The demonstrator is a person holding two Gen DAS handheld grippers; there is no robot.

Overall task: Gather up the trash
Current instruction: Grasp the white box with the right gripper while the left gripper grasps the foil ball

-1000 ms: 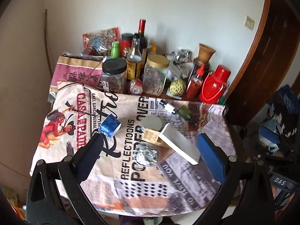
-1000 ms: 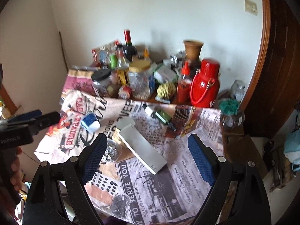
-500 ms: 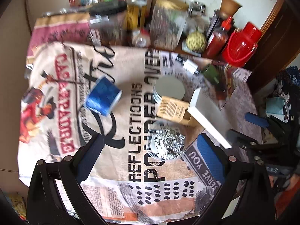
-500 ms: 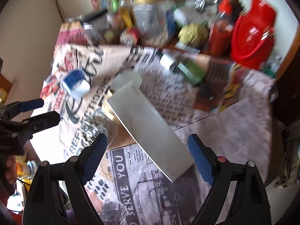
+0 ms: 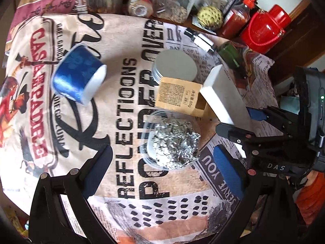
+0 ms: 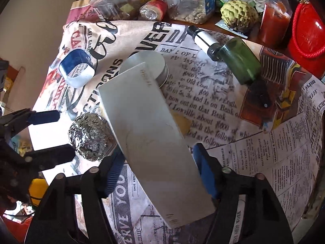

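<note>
Collecting only beginning, with nothing yet removed from the newsprint-patterned tablecloth (image 5: 130,185). Right gripper (image 6: 158,174) straddling the long white cardboard box (image 6: 150,142), jaws closing on its sides, firm contact not yet certain. Left gripper (image 5: 162,166) hovering wide open and empty just over the crumpled silver foil ball (image 5: 174,142) in its clear plastic tub. Still awaiting pickup: overturned blue plastic cup (image 5: 78,77), brown paper carton (image 5: 178,95), round metal lid (image 5: 174,66), lying green glass bottle (image 6: 239,61).

A red jug (image 5: 266,28) stands at two o'clock, a red sauce bottle (image 5: 236,16) and a green scaly fruit (image 5: 210,17) beside it near one, and jars of nuts (image 6: 189,2) crowd twelve o'clock on the printed tablecloth (image 5: 126,185).
</note>
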